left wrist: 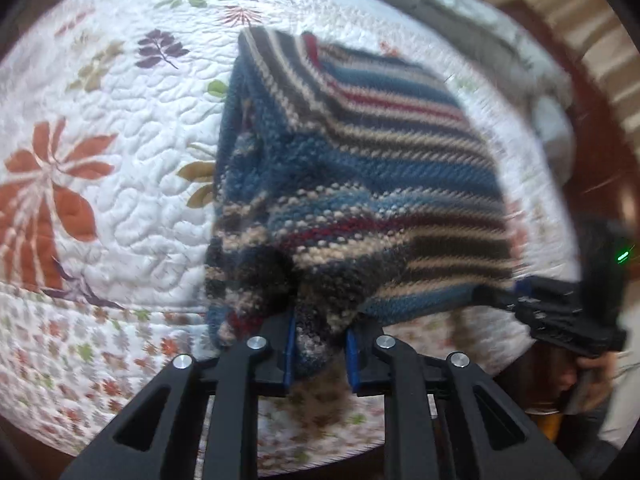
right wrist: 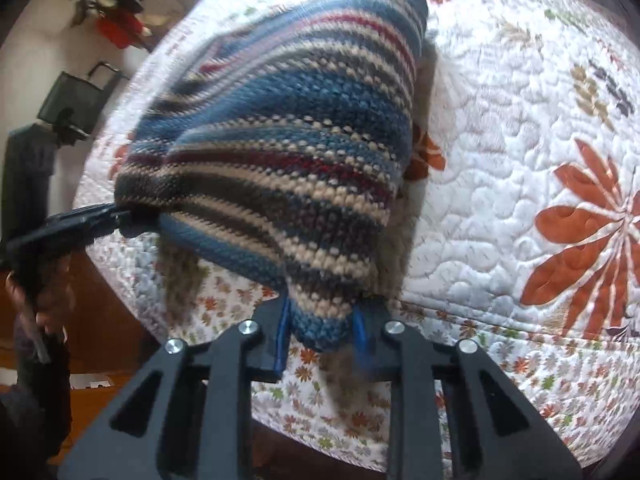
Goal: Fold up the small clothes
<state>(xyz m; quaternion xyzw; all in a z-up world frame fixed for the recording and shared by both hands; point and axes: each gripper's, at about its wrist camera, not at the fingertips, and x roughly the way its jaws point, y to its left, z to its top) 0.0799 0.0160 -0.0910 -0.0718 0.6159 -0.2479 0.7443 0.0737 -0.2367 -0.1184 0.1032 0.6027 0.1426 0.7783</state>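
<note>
A striped knitted garment [left wrist: 360,168] in blue, beige, brown and red hangs lifted over a white floral quilt [left wrist: 120,128]. My left gripper [left wrist: 320,344] is shut on its near corner, cloth bunched between the blue pads. My right gripper [right wrist: 322,328] is shut on the other near corner of the garment [right wrist: 288,152]. The right gripper also shows in the left wrist view [left wrist: 496,298] at the garment's right edge. The left gripper shows in the right wrist view [right wrist: 120,216] at its left edge. The far part of the garment rests on the quilt [right wrist: 520,140].
The quilt's front edge [left wrist: 100,336] with a small-flower border runs below the grippers. A wooden floor [right wrist: 100,344] lies beyond the bed. Dark furniture and a red object [right wrist: 120,28] stand by the wall. A grey pillow or blanket [left wrist: 460,8] lies at the bed's far side.
</note>
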